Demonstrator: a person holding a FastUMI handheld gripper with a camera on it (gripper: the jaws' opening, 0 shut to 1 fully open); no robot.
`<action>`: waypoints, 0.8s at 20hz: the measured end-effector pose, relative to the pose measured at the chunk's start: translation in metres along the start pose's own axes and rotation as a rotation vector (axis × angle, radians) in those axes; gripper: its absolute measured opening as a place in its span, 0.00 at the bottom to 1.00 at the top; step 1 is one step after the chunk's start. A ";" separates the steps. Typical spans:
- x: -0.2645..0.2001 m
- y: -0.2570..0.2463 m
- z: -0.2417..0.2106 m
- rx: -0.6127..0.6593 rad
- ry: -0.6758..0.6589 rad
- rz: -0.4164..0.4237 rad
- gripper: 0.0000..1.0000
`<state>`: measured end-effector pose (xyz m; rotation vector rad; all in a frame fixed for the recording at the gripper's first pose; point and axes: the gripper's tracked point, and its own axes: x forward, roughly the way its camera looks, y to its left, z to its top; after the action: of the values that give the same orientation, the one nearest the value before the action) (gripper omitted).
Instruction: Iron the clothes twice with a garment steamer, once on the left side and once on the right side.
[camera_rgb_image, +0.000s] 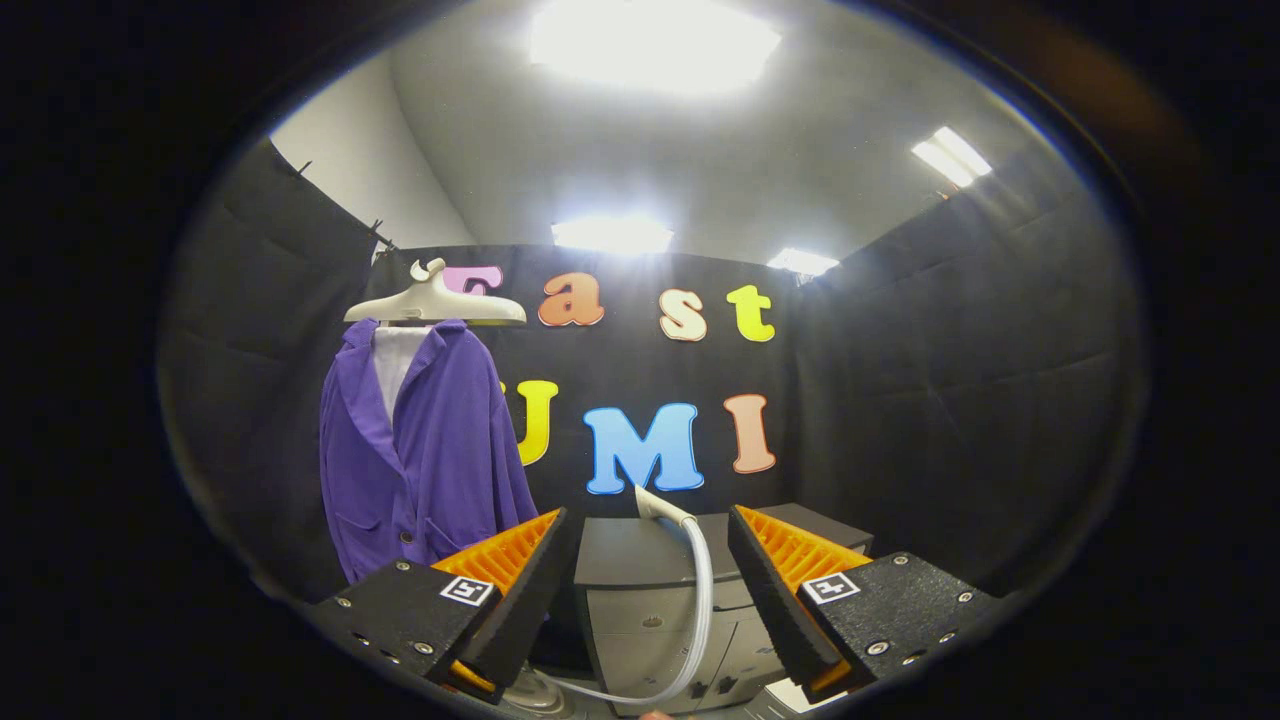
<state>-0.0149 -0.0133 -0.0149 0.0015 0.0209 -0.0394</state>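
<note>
Gripper (648, 590) is held wide open, empty — steamer (662, 507) seen at 12 o'clock, jacket (425, 450) hung at 10 o'clock.

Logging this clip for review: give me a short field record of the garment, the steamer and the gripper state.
garment: purple jacket over a white shirt, hanging on a pale hanger, beyond the left finger
steamer: white hose rising between the fingers to a head, in front of a grey cabinet
gripper: gripper open, holding nothing
task stage: steamer not yet grasped
</note>
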 end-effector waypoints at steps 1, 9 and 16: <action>-0.001 -0.003 0.000 0.000 0.001 -0.005 0.95; 0.020 -0.041 -0.006 0.055 0.086 -0.049 0.95; 0.101 -0.073 -0.026 0.124 0.162 -0.047 0.95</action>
<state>0.0822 -0.0904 -0.0433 0.1283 0.1801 -0.0871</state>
